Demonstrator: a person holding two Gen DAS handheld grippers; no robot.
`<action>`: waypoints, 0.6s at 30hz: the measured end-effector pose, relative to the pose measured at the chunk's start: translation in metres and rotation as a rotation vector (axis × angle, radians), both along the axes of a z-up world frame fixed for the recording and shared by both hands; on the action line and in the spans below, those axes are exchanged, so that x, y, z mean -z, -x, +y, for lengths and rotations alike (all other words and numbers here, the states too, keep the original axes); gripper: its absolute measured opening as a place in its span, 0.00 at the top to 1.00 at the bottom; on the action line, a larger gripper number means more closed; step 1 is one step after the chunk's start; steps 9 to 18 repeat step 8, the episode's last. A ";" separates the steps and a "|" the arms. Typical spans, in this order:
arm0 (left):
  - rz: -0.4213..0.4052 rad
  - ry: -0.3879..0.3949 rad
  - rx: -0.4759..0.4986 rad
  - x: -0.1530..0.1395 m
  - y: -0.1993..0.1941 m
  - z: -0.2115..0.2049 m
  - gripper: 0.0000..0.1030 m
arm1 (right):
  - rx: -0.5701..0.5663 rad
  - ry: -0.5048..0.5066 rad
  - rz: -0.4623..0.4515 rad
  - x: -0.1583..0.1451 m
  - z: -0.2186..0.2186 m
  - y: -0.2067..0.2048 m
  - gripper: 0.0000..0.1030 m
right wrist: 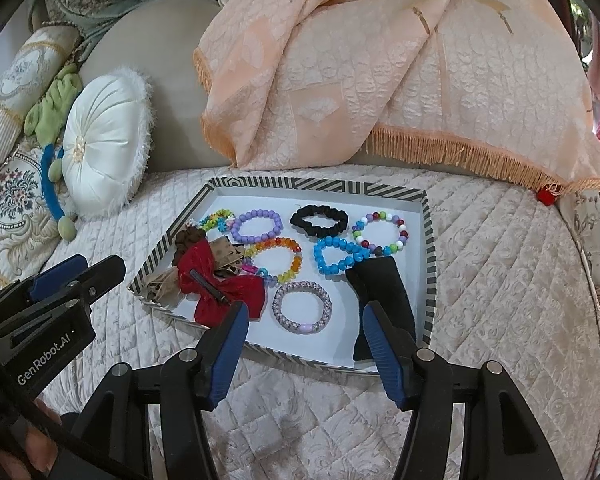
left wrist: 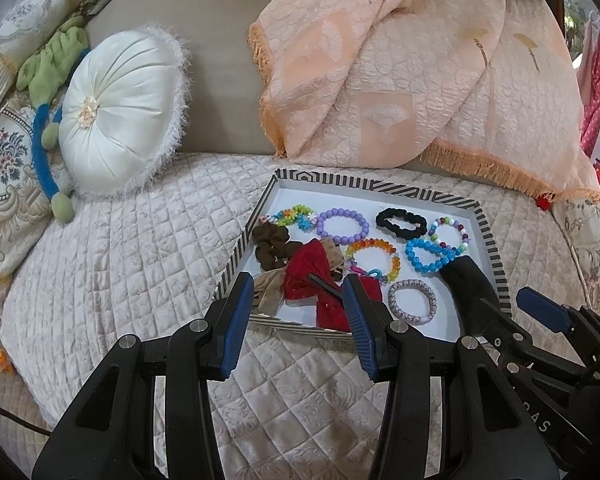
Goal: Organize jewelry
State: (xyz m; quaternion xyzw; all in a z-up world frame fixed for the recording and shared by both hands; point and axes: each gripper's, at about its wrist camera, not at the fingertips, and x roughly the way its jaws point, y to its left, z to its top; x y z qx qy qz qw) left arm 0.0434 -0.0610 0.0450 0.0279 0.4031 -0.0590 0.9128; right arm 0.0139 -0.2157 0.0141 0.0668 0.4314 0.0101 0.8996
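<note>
Both grippers' jaws stand apart over the tray's (right wrist: 428, 240) near edge, the red bow (left wrist: 316, 280) just ahead of the left gripper (left wrist: 298, 286).

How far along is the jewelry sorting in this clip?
Done: beaded bracelets like the purple bead bracelet lie separately in the striped-rim tray. In hand: nothing; left tongs and right tongs open. Left: the red fabric bow clip pile sits jumbled.

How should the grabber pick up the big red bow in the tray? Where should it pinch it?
Probably pinch the red bow at its narrow middle, where the dark clip crosses it, coming down from above. The wings are wide and floppy, so the waist fits between the fingers best. The left gripper is open and nearest it. Mind the tan ribbon tucked beside it.
</note>
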 end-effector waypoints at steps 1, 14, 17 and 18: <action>-0.002 -0.001 0.001 0.000 0.001 -0.001 0.56 | 0.000 0.000 0.001 0.000 -0.001 -0.001 0.44; -0.005 -0.016 0.010 0.002 0.002 -0.004 0.56 | 0.016 0.009 0.005 0.002 -0.012 0.000 0.44; -0.005 -0.016 0.010 0.002 0.002 -0.004 0.56 | 0.016 0.009 0.005 0.002 -0.012 0.000 0.44; -0.005 -0.016 0.010 0.002 0.002 -0.004 0.56 | 0.016 0.009 0.005 0.002 -0.012 0.000 0.44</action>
